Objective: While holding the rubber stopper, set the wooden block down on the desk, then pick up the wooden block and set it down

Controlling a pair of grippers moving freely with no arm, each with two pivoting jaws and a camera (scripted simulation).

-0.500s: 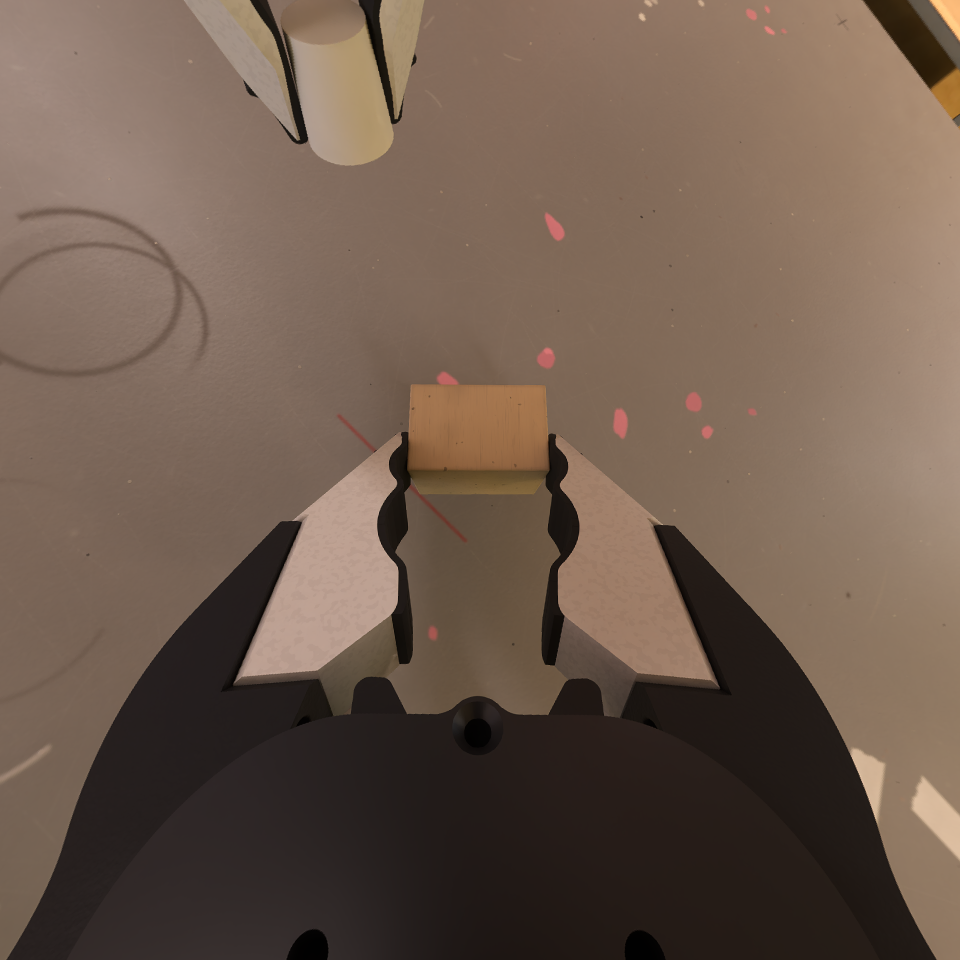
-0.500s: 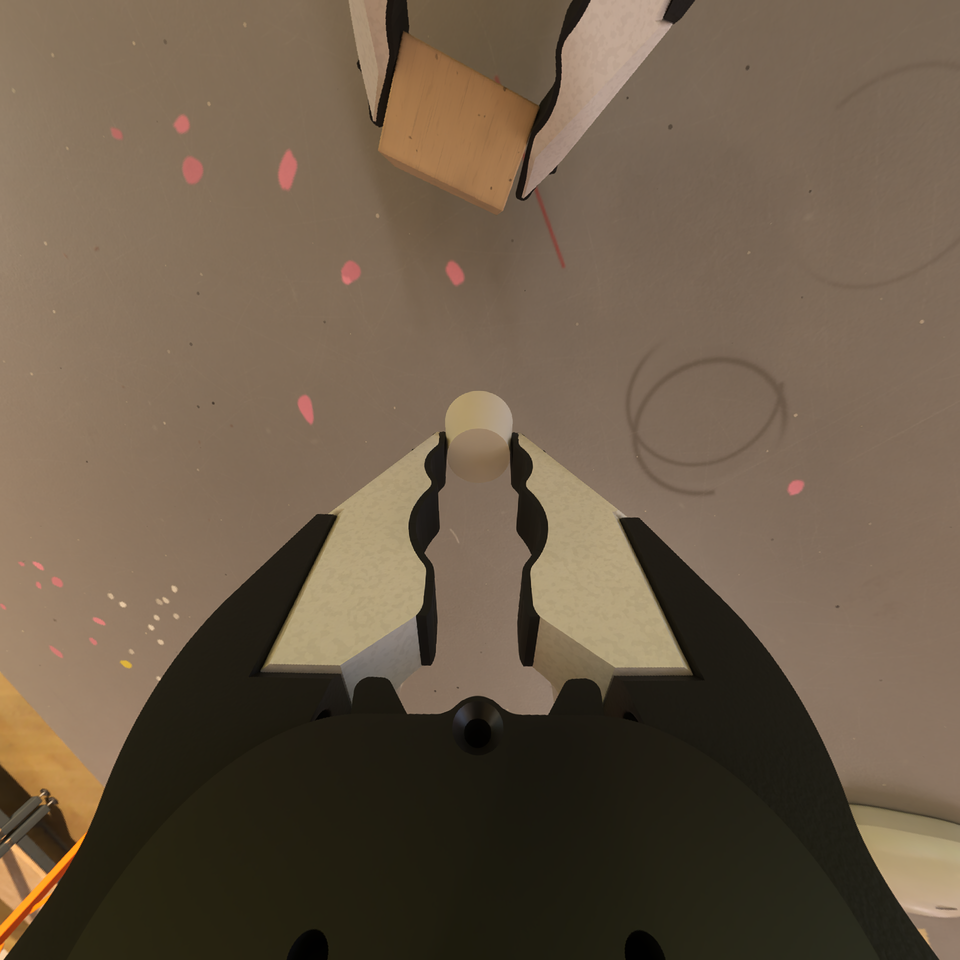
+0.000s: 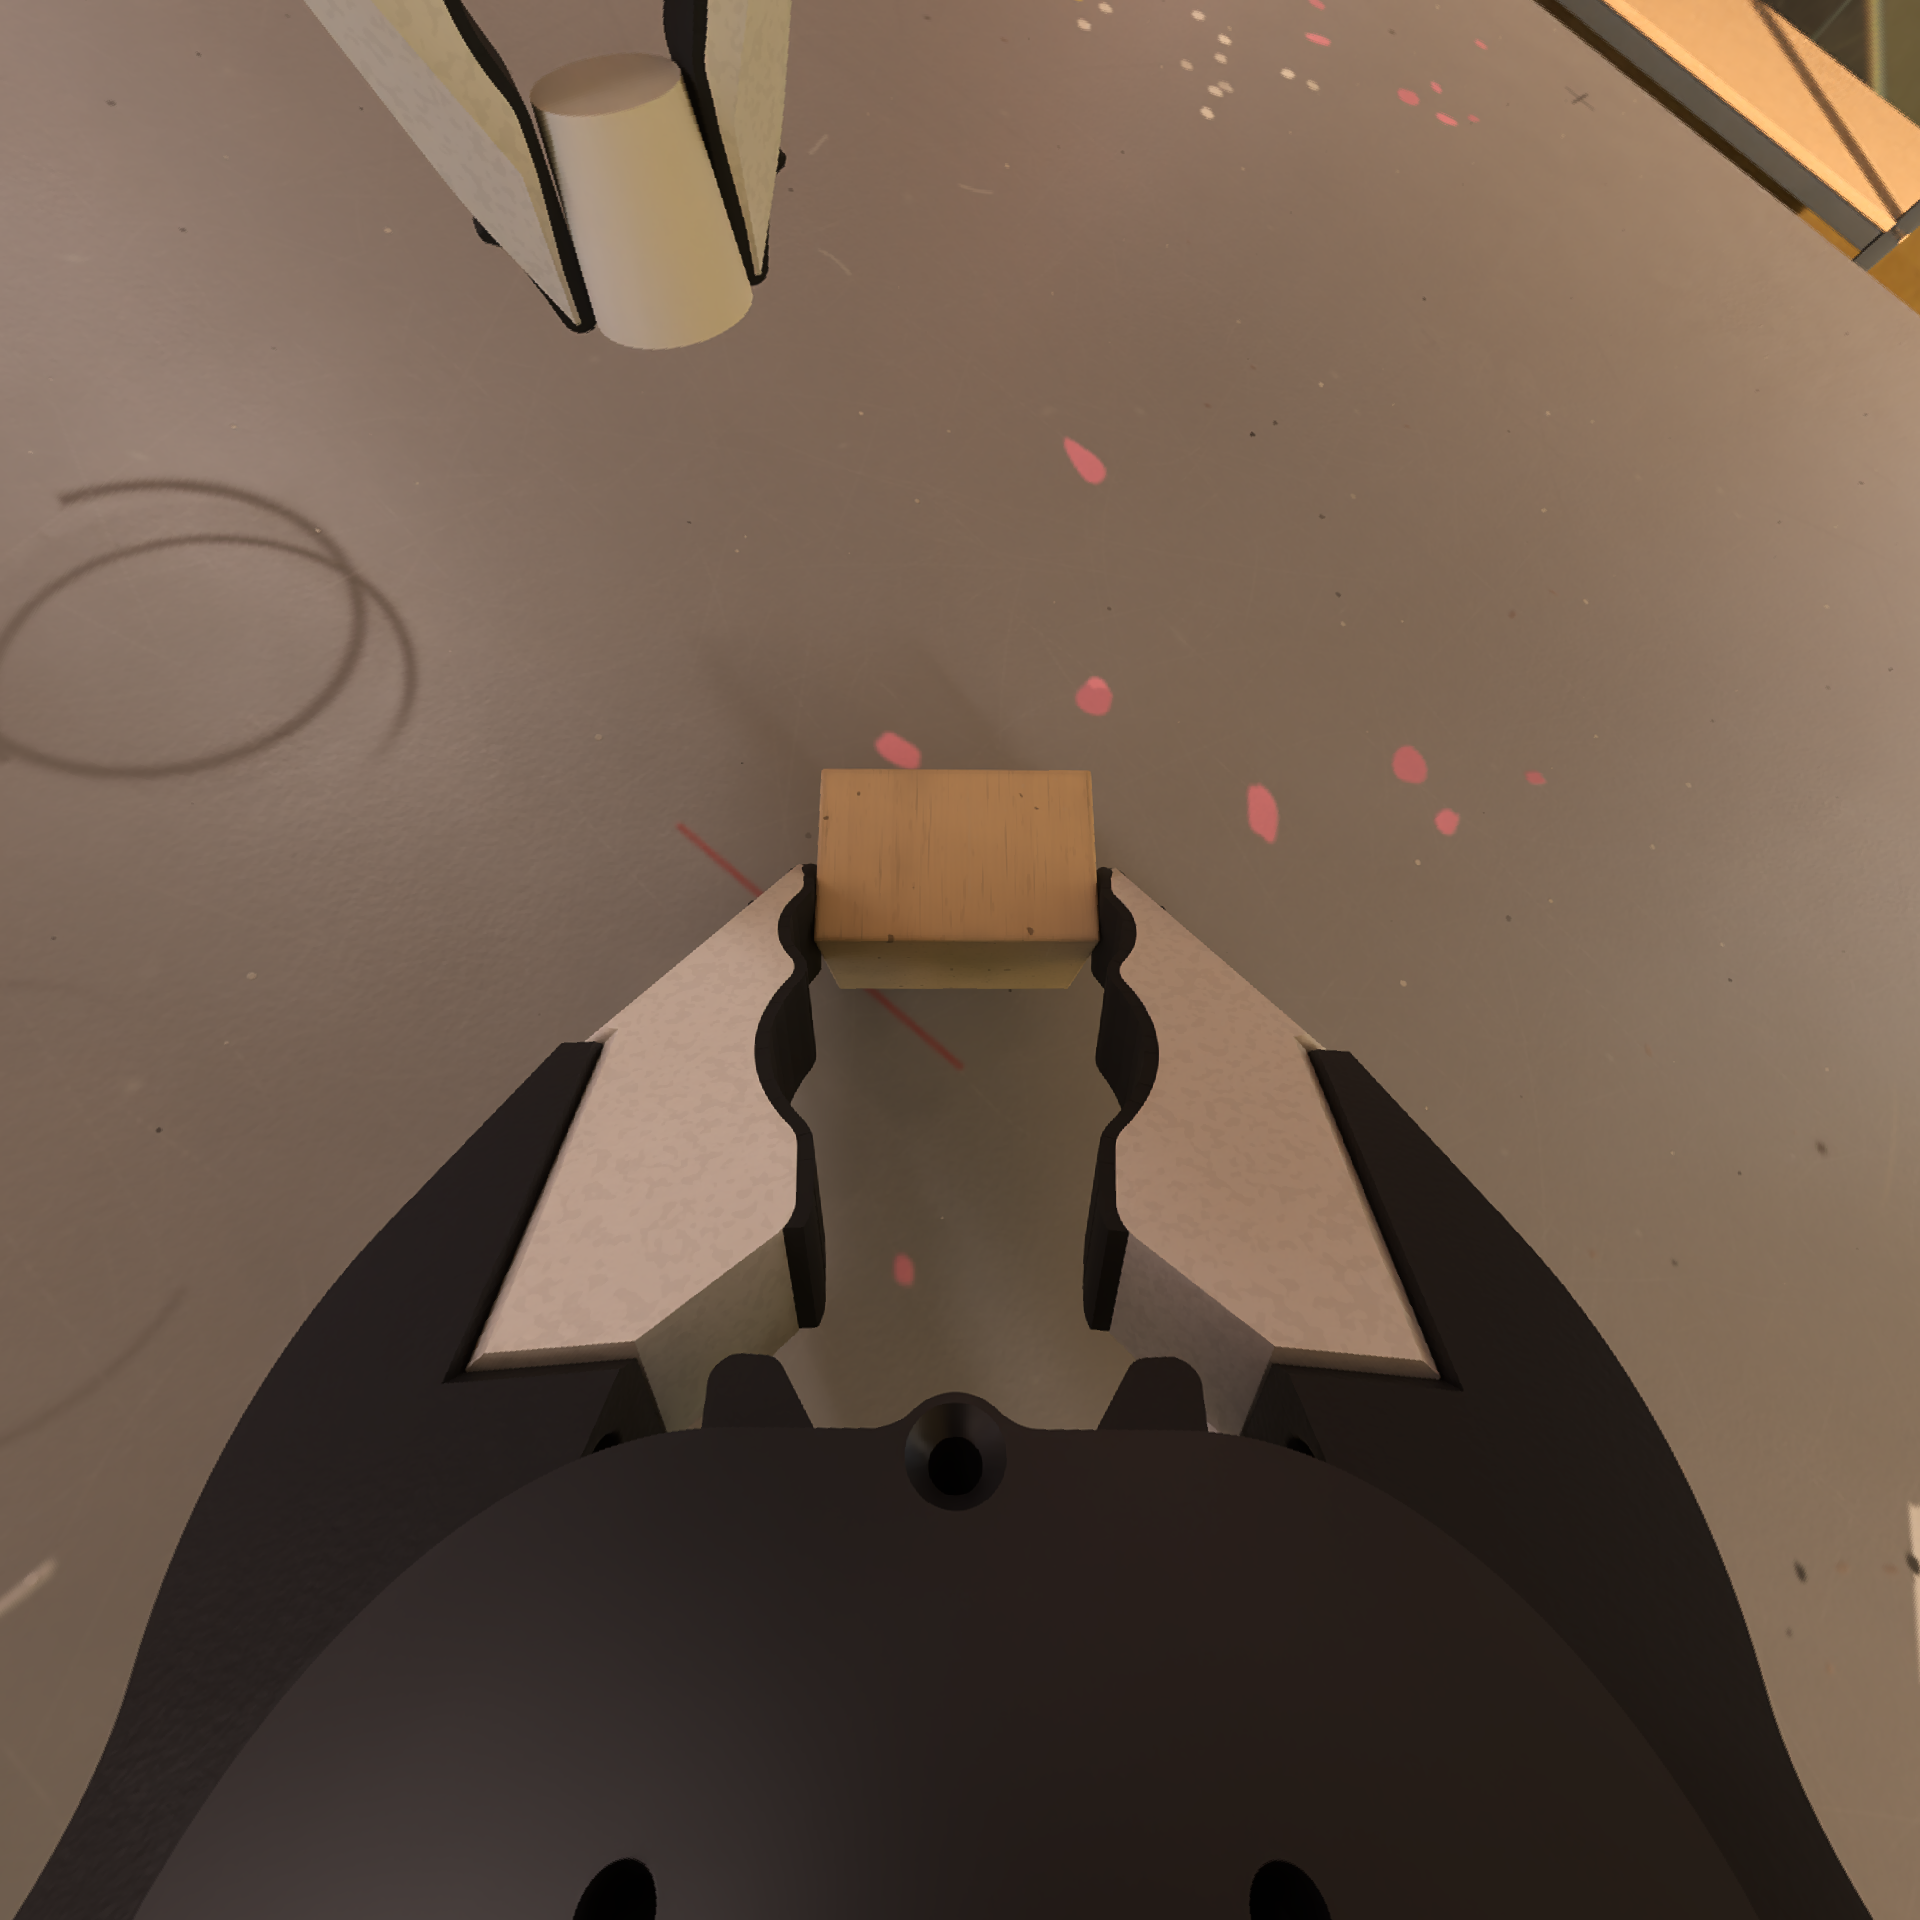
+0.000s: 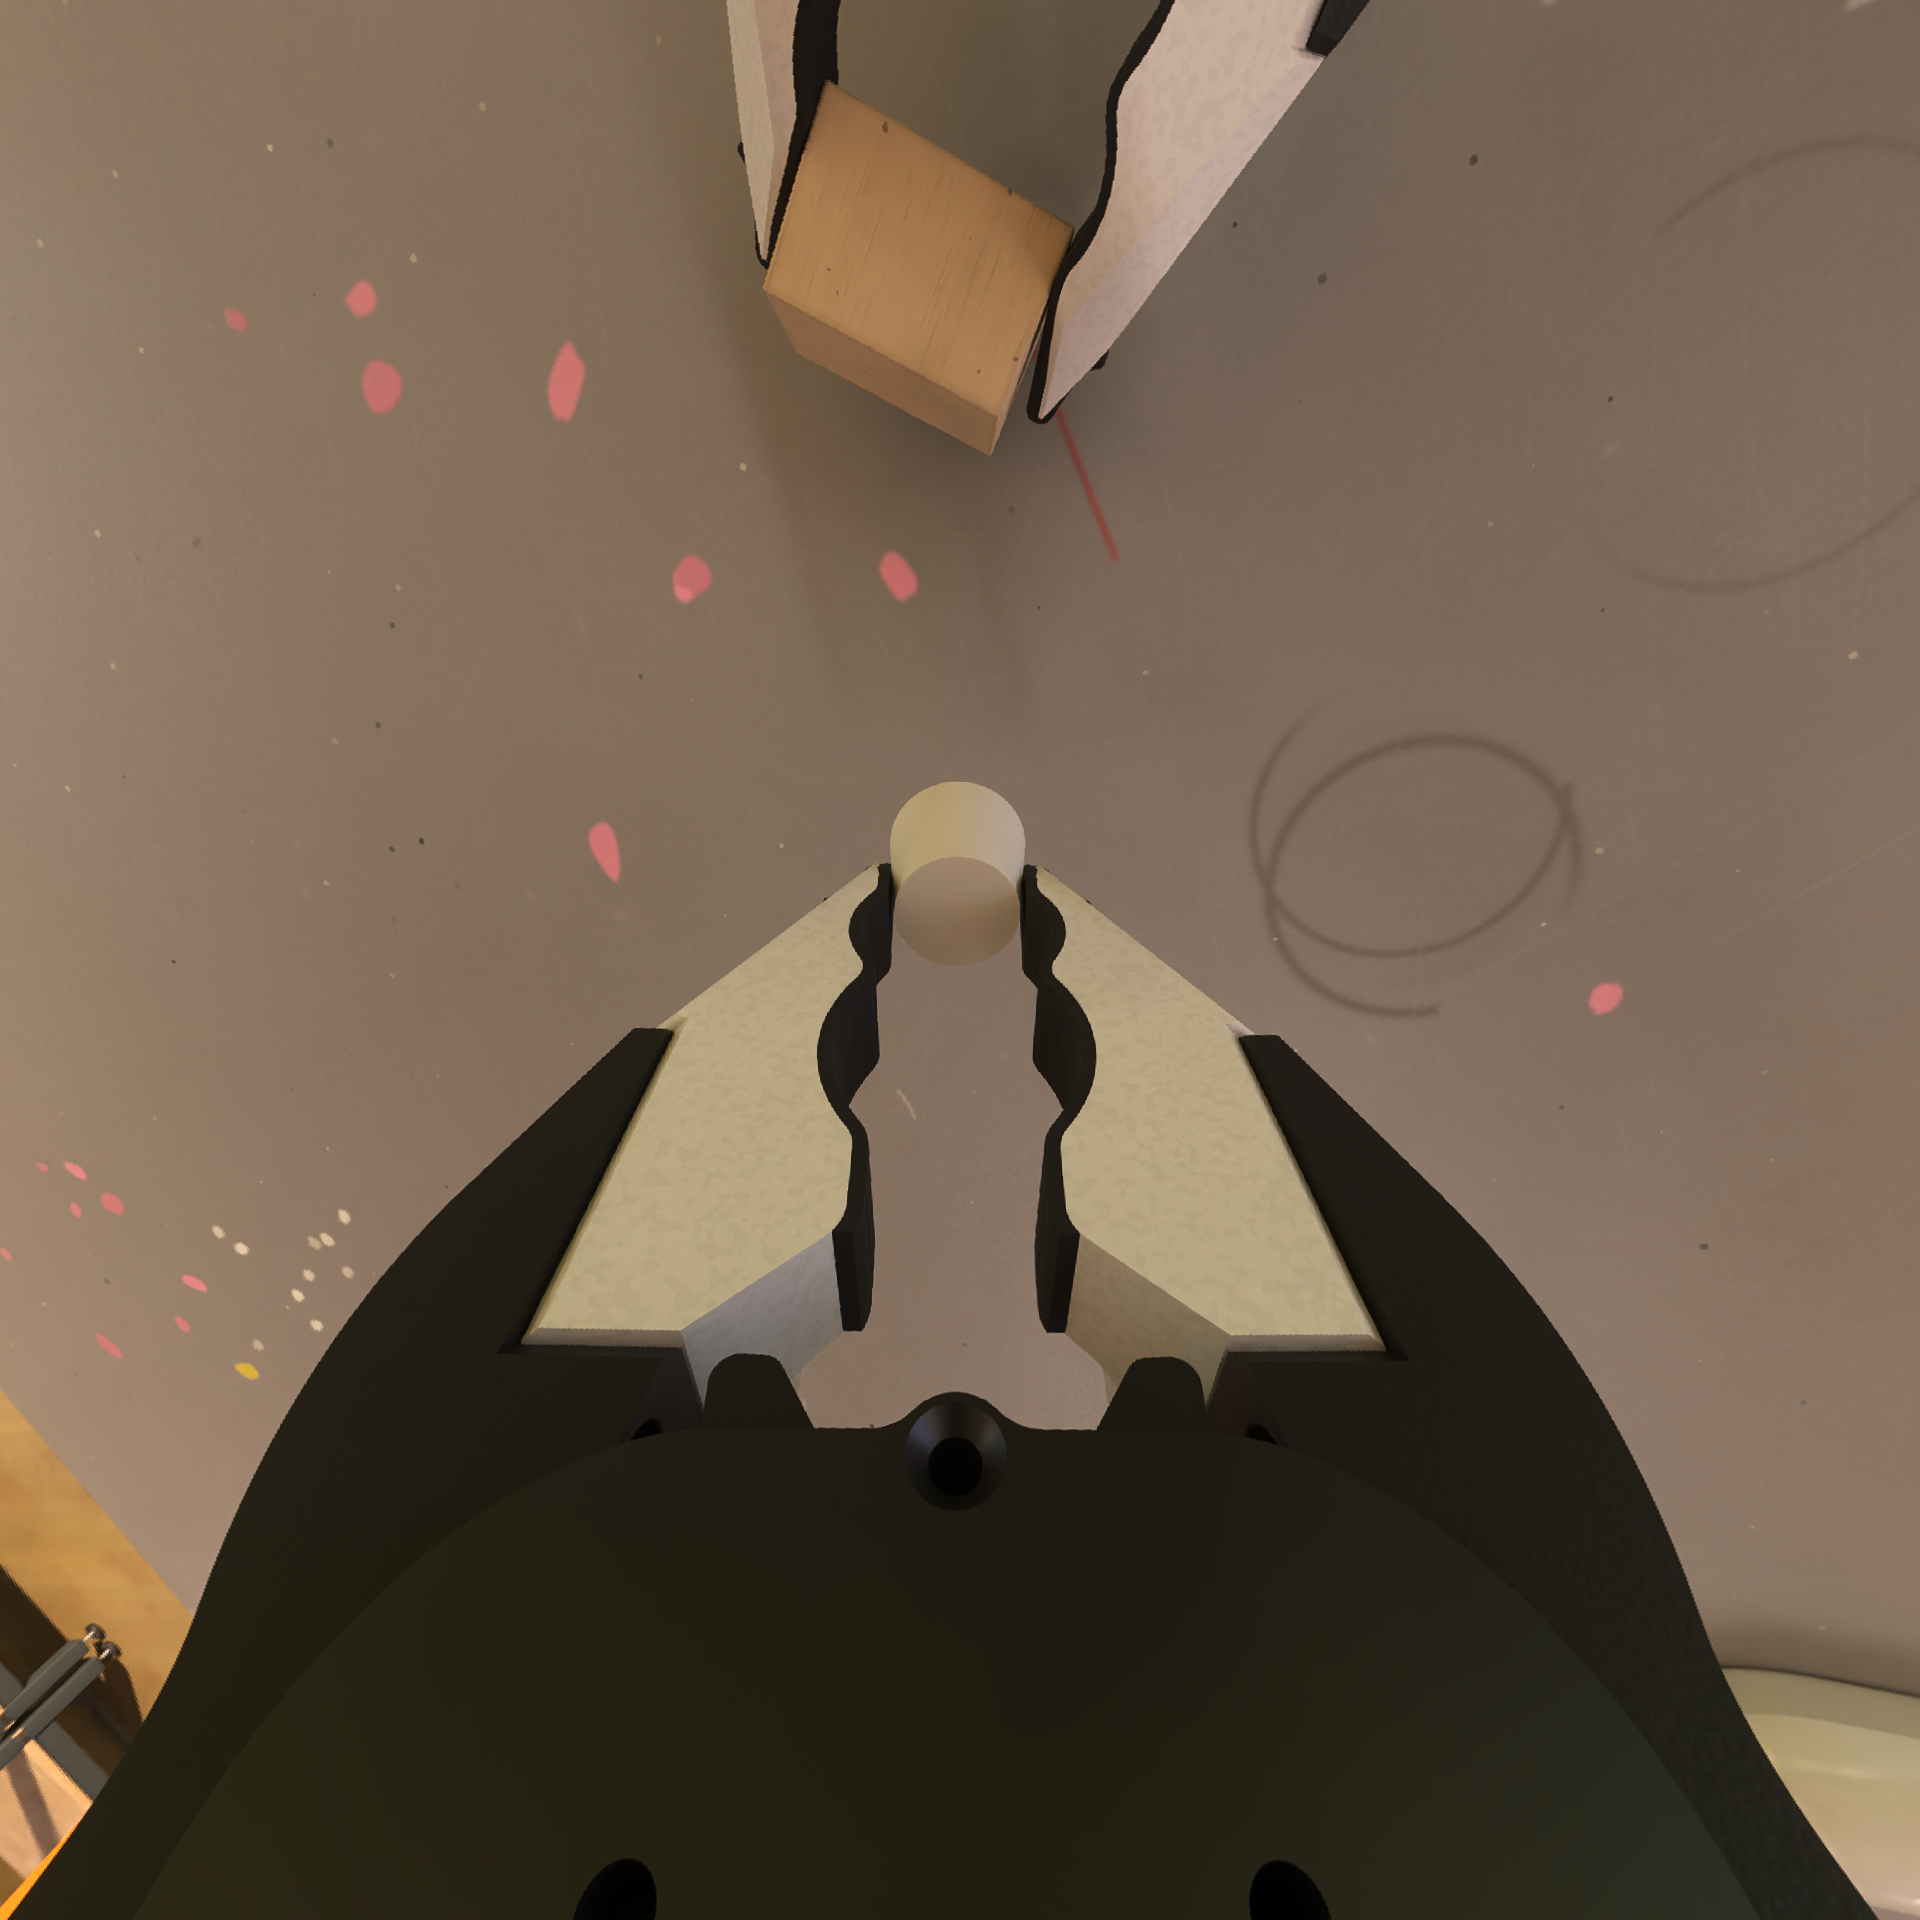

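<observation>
A small wooden block (image 3: 954, 862) is clamped between the fingertips of the left gripper (image 3: 954, 914), held by two opposite flat faces, above a grey desk (image 3: 1455, 623) flecked with pink paint. Whether the block touches the desk cannot be told. The block is judged light, rigid and not fragile; its flat parallel sides are judged the best place to be gripped. In the right wrist view, a pale cylindrical rubber stopper (image 4: 956, 883) is pinched at its curved sides by the right gripper (image 4: 956, 914); it is judged light and slightly yielding. Both grippers are pointed steeply down at the desk, facing each other, well apart
</observation>
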